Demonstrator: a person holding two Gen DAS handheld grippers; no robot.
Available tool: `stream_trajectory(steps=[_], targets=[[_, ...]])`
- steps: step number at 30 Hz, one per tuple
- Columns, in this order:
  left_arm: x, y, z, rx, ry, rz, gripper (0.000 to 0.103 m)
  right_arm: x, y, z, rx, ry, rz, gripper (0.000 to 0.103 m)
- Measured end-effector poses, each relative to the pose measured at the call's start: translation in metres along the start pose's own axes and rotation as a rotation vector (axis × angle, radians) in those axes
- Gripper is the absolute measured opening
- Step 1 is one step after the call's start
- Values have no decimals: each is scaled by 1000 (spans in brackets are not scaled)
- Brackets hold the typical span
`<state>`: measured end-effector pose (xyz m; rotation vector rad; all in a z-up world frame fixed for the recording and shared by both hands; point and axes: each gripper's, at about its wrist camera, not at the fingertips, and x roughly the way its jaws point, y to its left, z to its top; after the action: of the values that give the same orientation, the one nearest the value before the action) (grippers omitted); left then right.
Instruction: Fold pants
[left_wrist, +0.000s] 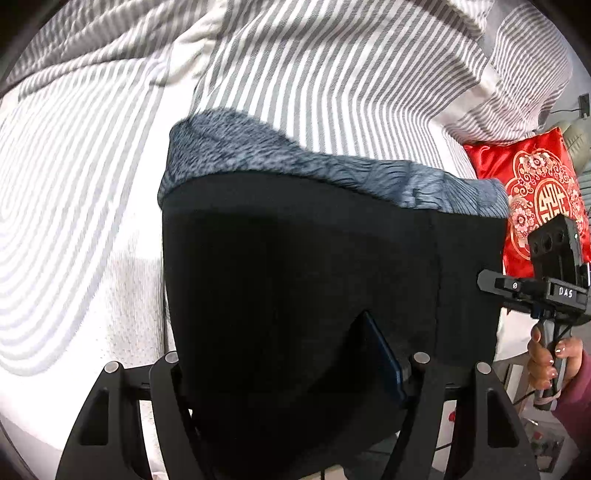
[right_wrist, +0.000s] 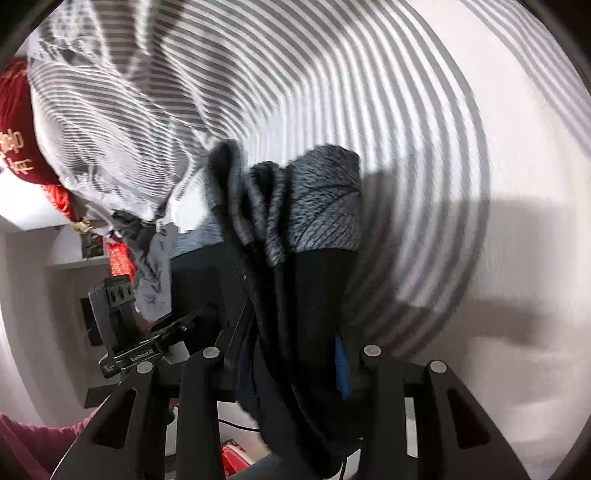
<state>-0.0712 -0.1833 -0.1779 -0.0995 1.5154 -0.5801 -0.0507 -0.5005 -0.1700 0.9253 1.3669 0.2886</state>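
Left wrist view shows your left gripper (left_wrist: 295, 376) clamped on the black pants (left_wrist: 295, 277) held above the striped bed (left_wrist: 74, 221), right gripper (right_wrist: 291, 373) likewise pinching bunched fabric, so keep both grips level and lower the fold evenly, avoiding twists.

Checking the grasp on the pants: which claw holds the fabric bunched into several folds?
The right claw: the pants hang from it in gathered pleats. At the left claw the pants spread as one flat panel.
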Motion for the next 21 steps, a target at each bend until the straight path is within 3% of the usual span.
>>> stream_trajectory(steps=[7, 8, 14, 19, 21], targets=[[11, -9, 5, 0, -27, 7, 79, 1, 10, -3, -13, -46, -32, 44], [9, -10, 8, 0, -31, 20, 84, 1, 10, -4, -12, -48, -39, 46], [-7, -4, 11, -6, -84, 101, 84, -11, 16, -13, 1, -94, -119, 55], [-32, -12, 2, 23, -130, 237, 85, -37, 24, -27, 28, -145, -195, 71], [-36, -20, 1, 50, -129, 305, 101, -47, 31, -32, 28, -166, -244, 75]])
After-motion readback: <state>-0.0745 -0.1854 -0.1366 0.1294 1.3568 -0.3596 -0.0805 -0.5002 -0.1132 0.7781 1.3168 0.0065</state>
